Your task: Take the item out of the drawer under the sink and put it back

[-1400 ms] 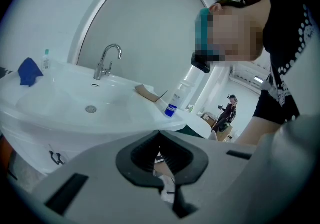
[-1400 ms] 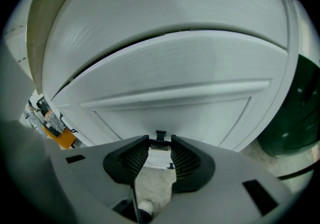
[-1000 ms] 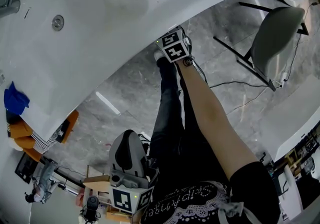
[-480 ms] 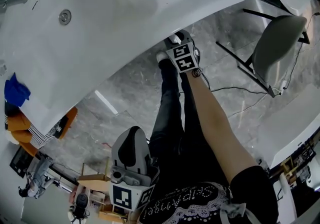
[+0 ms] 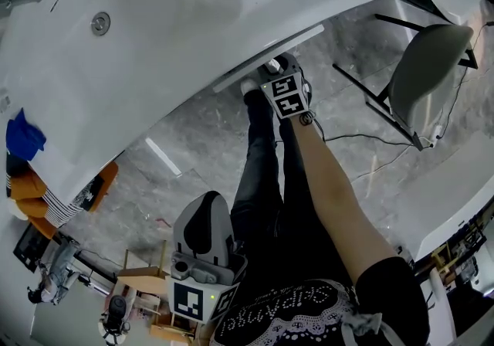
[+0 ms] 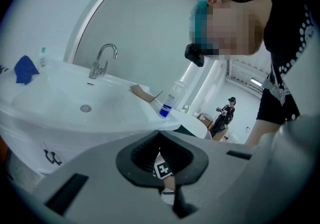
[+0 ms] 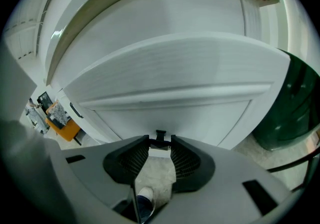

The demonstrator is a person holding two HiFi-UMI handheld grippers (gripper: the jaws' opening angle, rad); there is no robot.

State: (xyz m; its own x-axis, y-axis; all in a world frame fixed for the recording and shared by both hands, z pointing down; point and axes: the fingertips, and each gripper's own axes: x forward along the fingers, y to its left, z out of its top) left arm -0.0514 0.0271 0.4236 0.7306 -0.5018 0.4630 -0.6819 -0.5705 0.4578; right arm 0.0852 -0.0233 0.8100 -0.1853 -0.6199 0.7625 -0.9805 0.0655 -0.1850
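The white drawer under the sink fills the right gripper view. Its top edge shows as a pale strip jutting out from beneath the sink's rim in the head view. My right gripper is shut on the small dark drawer handle at the drawer's lower edge, and its marker cube sits just below the strip. My left gripper hangs low by the person's hip, pointing up at the sink, shut and holding nothing. The drawer's inside is hidden.
A grey chair stands to the right with cables on the stone floor. A bottle, a faucet and a blue cloth are on the sink top. A dark green bin stands right of the drawer.
The right gripper has drawn back toward the person, and the drawer's top edge has come out from under the sink's rim. The left gripper has barely moved.
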